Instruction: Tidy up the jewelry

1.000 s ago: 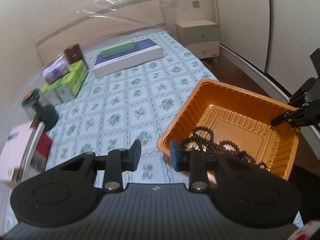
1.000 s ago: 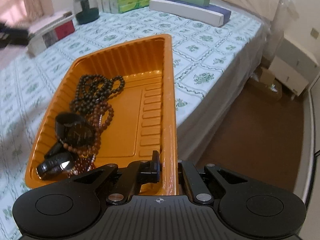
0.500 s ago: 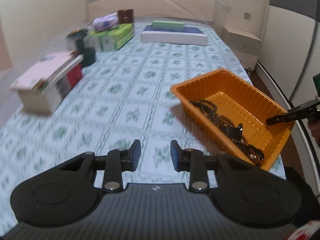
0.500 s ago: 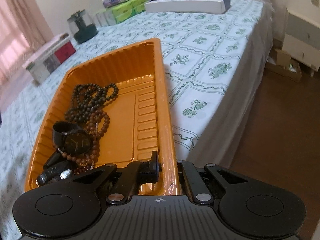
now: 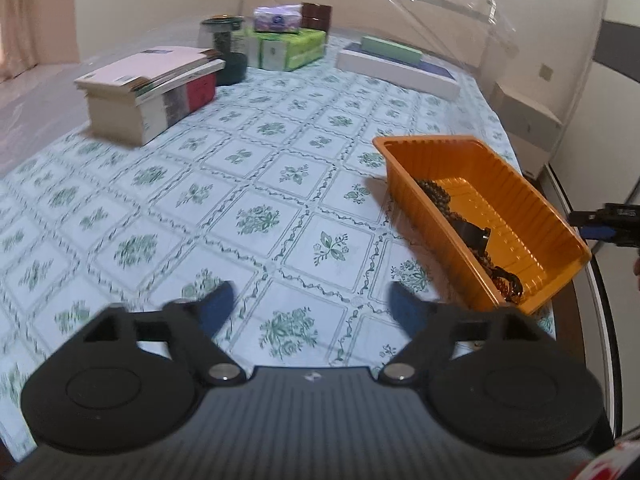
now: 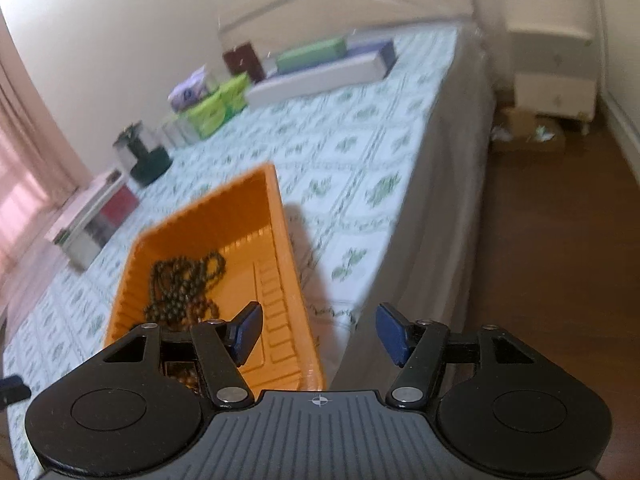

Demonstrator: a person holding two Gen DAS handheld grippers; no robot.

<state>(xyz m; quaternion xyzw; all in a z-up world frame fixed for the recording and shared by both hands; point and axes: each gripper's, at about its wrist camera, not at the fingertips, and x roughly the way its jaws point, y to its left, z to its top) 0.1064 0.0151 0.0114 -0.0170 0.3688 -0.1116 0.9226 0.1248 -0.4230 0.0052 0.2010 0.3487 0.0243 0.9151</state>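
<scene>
Two claws are in view, and both stand spread with nothing between their blue-padded fingers. The left claw (image 5: 310, 306) hovers above the green-and-white floral bedsheet (image 5: 240, 184), with the orange ribbed plastic tray (image 5: 532, 204) off to its right. The right claw (image 6: 319, 332) hangs over the tray's near end at the bed's edge; its left finger shows against the tray's ribbed floor and its right finger against the sheet's hanging side and the brown wooden floor (image 6: 560, 240). Neither finger touches the tray.

That tray (image 6: 280, 208) sits on the bed close to the mattress edge. Inside it, a heap of dark beaded strands (image 6: 184, 284) lies along the side nearer the middle of the bed. In the left wrist view the same beads (image 5: 436, 196) run along the inner wall, with a black watch (image 5: 474, 236) among them and some reddish-brown beads (image 5: 506, 280) at the nearest corner.

Farther up the bed lie a stack of books and boxes with a pink top and red spine (image 5: 156, 88), a dark green jar (image 5: 226, 52), bright green tissue packs (image 5: 292, 48), and a long white flat box (image 5: 396, 74) topped with a pale green one. A white nightstand (image 6: 552, 72) stands beyond the bed.
</scene>
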